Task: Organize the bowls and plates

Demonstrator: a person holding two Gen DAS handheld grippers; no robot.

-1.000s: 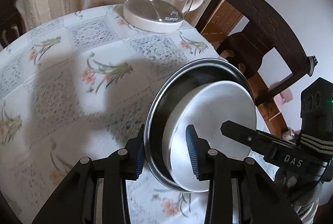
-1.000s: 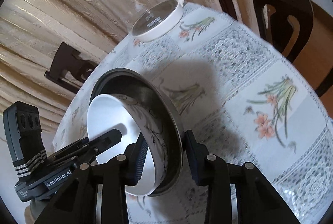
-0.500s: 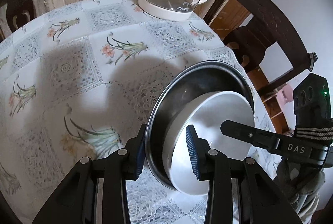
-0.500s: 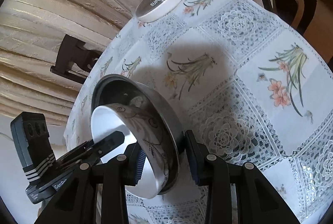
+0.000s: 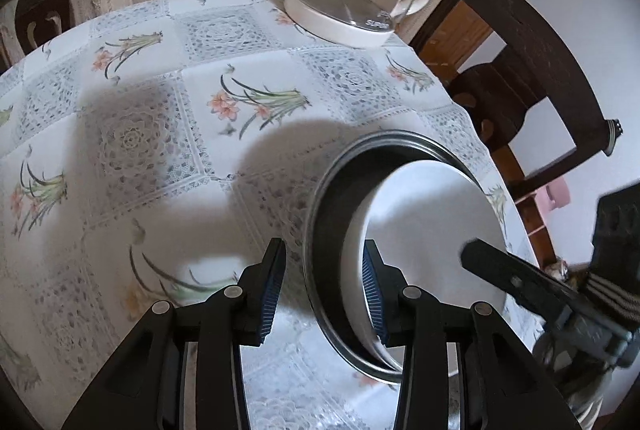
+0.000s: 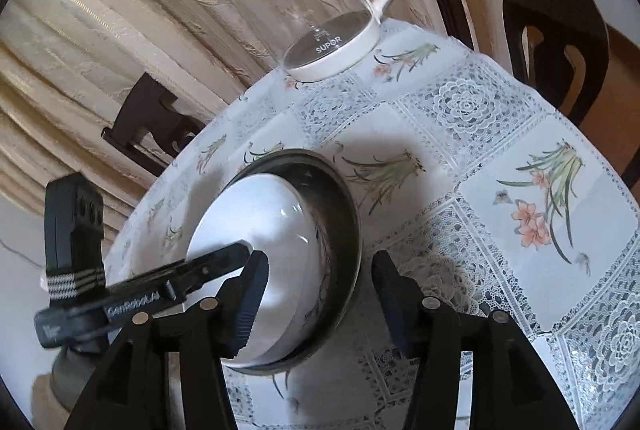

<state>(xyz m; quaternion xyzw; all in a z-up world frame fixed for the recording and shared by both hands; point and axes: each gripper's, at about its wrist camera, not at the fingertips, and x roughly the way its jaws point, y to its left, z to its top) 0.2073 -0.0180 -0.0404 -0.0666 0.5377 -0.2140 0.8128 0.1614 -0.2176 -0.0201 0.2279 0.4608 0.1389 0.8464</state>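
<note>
Left wrist view, item one: the table point(image 5: 120, 190), round and draped in a lace cloth printed with flowers, takes up most of what you see. Item two: a dark wooden chair point(image 5: 532, 70) beside its right edge. Item three: a glass kettle point(image 5: 360, 2) with a white base at the far rim (the right wrist view shows its lid tipped up). Item four: the metal bowl point(image 5: 332, 230), resting on the table near your edge, with the white bowl point(image 5: 432, 230) nested inside it. Item five: your left claw point(image 5: 322, 290), fingers spread, straddling the near rims of both bowls without pressing them. Item six: your right claw point(image 6: 318, 294), likewise spread wide around the opposite rims.
</note>
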